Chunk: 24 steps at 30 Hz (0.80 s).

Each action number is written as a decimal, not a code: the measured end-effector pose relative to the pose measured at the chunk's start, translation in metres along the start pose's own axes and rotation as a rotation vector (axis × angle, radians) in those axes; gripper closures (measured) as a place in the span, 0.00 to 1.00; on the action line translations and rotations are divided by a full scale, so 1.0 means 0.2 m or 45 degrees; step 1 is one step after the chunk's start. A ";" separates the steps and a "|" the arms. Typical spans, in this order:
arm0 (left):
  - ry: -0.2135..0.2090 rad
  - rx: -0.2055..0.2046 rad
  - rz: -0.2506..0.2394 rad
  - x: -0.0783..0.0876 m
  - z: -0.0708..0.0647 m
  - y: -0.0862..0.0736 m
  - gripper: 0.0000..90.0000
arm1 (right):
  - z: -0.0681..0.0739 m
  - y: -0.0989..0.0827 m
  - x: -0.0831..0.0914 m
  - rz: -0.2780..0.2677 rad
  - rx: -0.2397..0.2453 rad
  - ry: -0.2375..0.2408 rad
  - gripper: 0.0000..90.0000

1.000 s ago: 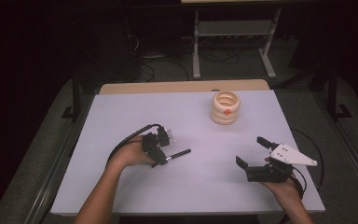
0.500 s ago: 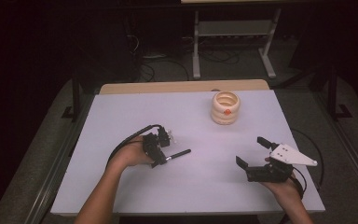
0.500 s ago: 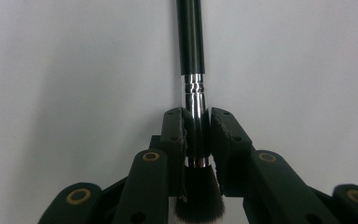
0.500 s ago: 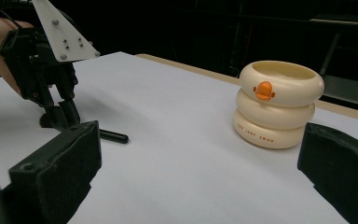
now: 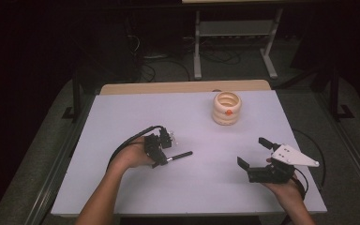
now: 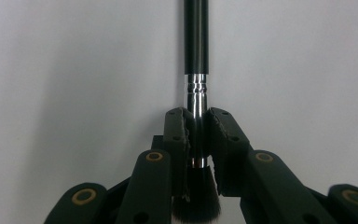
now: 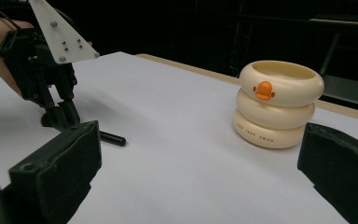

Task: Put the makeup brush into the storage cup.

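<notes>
A makeup brush point(image 6: 196, 56) with a black handle, a silver ferrule and dark bristles lies low over the white table point(image 5: 122, 117). My left gripper point(image 6: 196, 135) is shut on the ferrule. From above, that gripper point(image 5: 161, 157) sits left of centre, and the brush handle point(image 5: 180, 155) points right. My right gripper point(image 5: 253, 152) stands open near the front right with nothing between its fingers. A cream holder point(image 5: 227, 108) shaped like stacked rings, with an orange duck mark, stands upright at the back right. In the right gripper view the holder point(image 7: 277, 103) is ahead to the right and the left gripper point(image 7: 58, 114) is at the left.
A wooden strip point(image 5: 183, 87) runs along the table's far edge. Beyond it on the dark floor stand a metal stand point(image 5: 234, 42) and cables. Bare white surface lies between the two grippers and in front of the holder.
</notes>
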<state>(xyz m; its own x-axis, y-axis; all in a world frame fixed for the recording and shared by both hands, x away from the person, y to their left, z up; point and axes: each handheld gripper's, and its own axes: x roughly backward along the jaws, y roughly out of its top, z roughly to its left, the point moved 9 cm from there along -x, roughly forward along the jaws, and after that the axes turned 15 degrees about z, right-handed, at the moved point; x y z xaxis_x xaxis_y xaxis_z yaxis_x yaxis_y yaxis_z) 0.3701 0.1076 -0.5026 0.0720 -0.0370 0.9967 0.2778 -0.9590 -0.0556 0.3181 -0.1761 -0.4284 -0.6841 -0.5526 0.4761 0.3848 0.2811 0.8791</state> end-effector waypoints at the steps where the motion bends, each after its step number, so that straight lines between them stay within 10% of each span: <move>1: 0.001 -0.001 -0.001 0.00 0.00 0.00 0.86 | 0.00 0.00 0.00 -0.001 -0.003 0.001 0.00; 20: -0.025 -0.075 -0.130 0.09 -0.04 0.01 0.86 | 0.00 0.00 0.00 0.005 0.008 0.000 0.00; 24: -0.013 -0.174 -0.188 0.12 -0.08 0.02 0.86 | 0.01 0.01 0.00 0.002 0.011 0.006 0.00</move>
<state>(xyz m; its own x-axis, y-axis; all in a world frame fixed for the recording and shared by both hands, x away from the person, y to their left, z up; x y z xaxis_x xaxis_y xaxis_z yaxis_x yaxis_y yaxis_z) 0.3578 0.0990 -0.4773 0.0500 0.1094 0.9927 0.1532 -0.9831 0.1006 0.3175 -0.1738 -0.4266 -0.6806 -0.5557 0.4775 0.3806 0.2887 0.8785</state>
